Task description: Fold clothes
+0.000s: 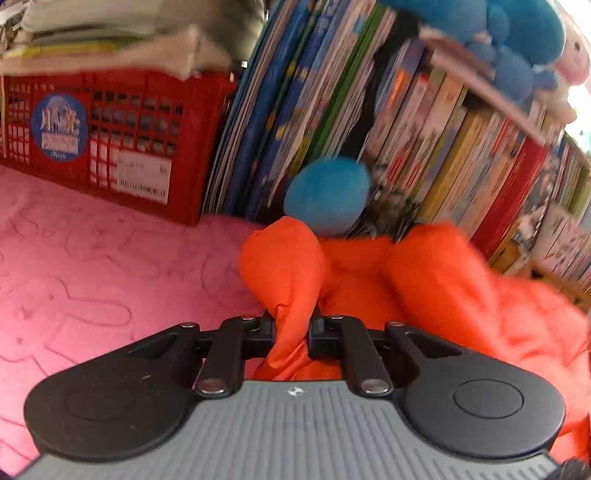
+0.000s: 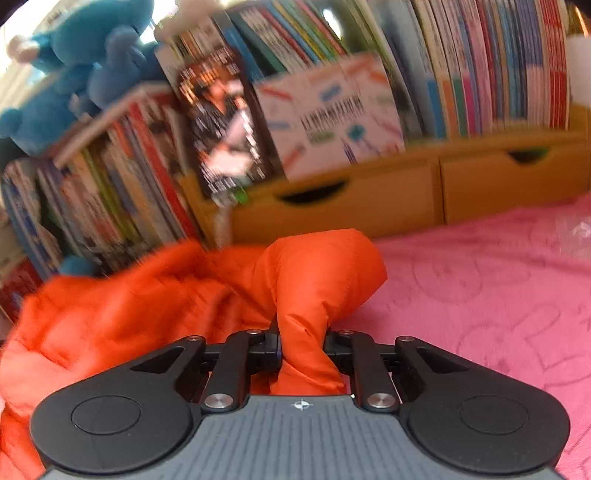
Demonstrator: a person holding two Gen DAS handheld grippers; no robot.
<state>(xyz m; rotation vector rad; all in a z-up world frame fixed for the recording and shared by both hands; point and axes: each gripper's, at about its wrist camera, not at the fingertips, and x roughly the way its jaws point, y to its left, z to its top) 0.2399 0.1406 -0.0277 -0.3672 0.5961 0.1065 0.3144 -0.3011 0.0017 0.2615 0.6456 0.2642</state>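
Observation:
A bright orange puffy garment (image 1: 443, 288) lies bunched on a pink patterned blanket (image 1: 92, 277). In the left wrist view my left gripper (image 1: 291, 328) is shut on a fold of the orange garment, which bulges up above the jaws. In the right wrist view my right gripper (image 2: 302, 341) is shut on another bulging fold of the same orange garment (image 2: 147, 302), whose bulk spreads to the left over the pink blanket (image 2: 480, 280). The fingertips of both grippers are hidden in the cloth.
A red plastic crate (image 1: 110, 140) with folded cloth on top stands at the back left. Rows of books (image 1: 424, 140) line the back, with blue plush toys (image 1: 517, 33) on top and a blue ball (image 1: 327, 195) below. Wooden drawers (image 2: 424, 195) stand under a bookshelf.

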